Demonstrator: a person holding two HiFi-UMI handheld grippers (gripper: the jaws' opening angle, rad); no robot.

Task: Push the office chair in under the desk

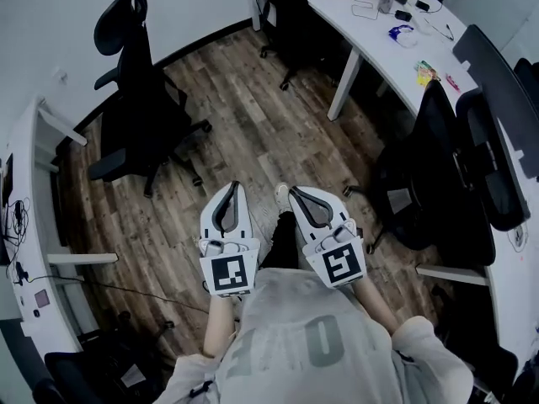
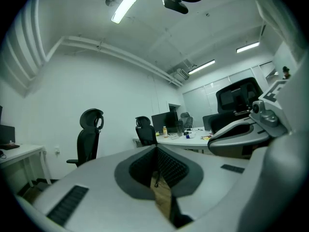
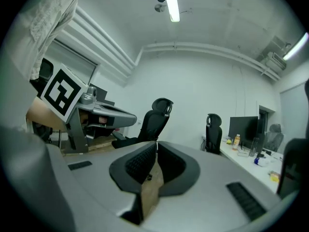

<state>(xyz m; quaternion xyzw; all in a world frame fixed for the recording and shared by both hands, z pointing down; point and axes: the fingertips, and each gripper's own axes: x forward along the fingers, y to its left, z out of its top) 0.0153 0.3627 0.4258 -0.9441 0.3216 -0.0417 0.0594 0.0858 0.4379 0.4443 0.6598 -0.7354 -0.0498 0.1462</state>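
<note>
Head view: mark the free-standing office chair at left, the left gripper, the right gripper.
office chair (image 1: 137, 74), head view, backrest.
left gripper (image 1: 237, 186), head view, closed jaw tips.
right gripper (image 1: 292, 191), head view, closed jaw tips.

Bright ceiling strip lights (image 2: 129, 3), mild glare, fisheye-warped edges, dark vignetted corners

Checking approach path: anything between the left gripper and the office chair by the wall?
Nothing: head view shows bare wood floor between left gripper and office chair.
</note>
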